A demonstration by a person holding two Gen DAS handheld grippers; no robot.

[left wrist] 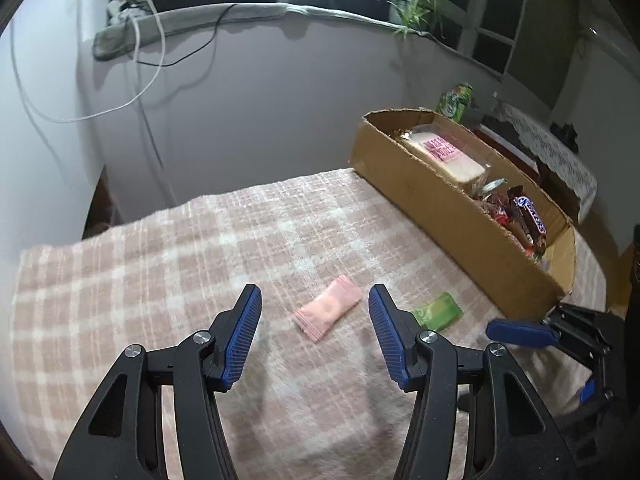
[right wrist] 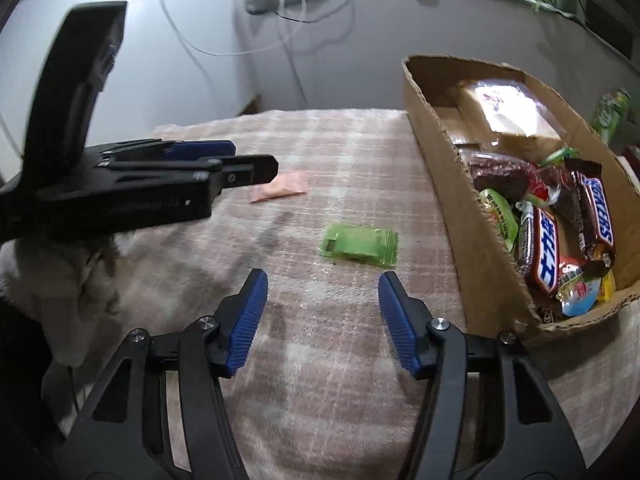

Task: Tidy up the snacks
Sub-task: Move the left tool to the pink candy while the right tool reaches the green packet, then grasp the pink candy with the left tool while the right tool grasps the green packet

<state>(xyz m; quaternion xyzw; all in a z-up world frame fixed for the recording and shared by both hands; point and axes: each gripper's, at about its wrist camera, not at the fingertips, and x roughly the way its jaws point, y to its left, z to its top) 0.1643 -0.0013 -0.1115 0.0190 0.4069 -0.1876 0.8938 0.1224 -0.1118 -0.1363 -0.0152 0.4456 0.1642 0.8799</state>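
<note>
A pink packet (left wrist: 328, 312) lies on the pink checked cloth (left wrist: 180, 264), just ahead of my left gripper (left wrist: 315, 294), whose blue pads stand open on either side of it without touching it. A green packet (right wrist: 360, 246) lies flat a little beyond my right gripper (right wrist: 323, 276), which is open with nothing between its pads. The green packet (left wrist: 438, 312) also shows right of the left fingers. To the right stands a long cardboard box (right wrist: 460, 208) holding a Snickers bar (right wrist: 598, 216), other wrapped sweets and a wrapped sandwich (right wrist: 512, 112).
The right gripper (left wrist: 520, 332) reaches in beside the box (left wrist: 440, 216); the left gripper (right wrist: 224, 168) crosses the right wrist view near the pink packet (right wrist: 280, 190). A green can (left wrist: 456, 100) stands behind the box. Cables hang on the wall (left wrist: 240, 112) beyond the table's far edge.
</note>
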